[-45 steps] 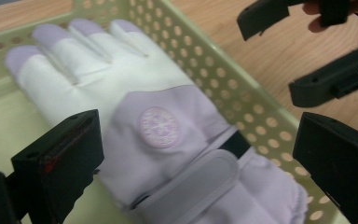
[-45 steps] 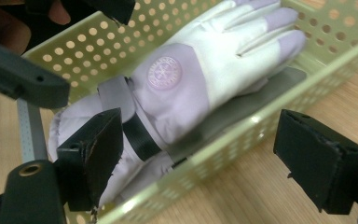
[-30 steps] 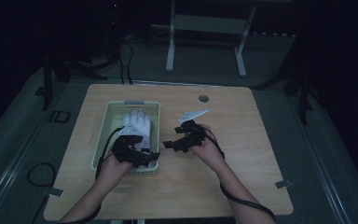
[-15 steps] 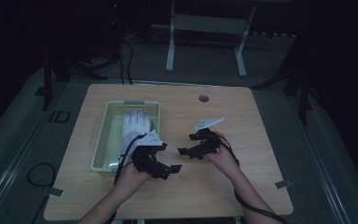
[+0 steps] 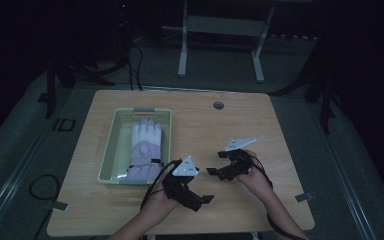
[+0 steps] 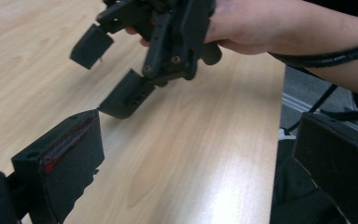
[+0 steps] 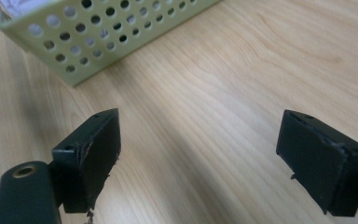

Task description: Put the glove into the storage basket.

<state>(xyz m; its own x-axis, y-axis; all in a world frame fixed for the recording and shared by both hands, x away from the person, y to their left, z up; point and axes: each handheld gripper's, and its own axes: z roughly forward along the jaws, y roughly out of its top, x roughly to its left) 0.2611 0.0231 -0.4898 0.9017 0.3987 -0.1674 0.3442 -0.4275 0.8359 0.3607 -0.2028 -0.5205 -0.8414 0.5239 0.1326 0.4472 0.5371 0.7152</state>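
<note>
A pale green perforated basket (image 5: 108, 150) stands on the left half of the wooden table (image 5: 270, 130). A white glove (image 5: 144, 142) lies in it, fingers pointing away from me. My left gripper (image 5: 206, 199) hovers over bare wood just right of the basket's near corner. It is open and holds nothing, with its jaws wide apart in the left gripper view (image 6: 196, 163). My right gripper (image 5: 213, 171) is a little farther back and to the right, also open and holding nothing (image 7: 209, 154). Its tips point toward the basket (image 7: 102, 32). The left gripper view shows the right gripper (image 6: 109, 70) close ahead.
A round grommet (image 5: 218, 105) sits near the table's far edge. A metal stand (image 5: 220, 45) is on the dark floor behind the table, and a cable (image 5: 40, 185) lies on the floor at the left. Bare wood spreads right of the basket.
My left gripper has left the basket and moved right and toward the near edge, leaving the glove inside. My right gripper has drawn back toward me and slightly right.
</note>
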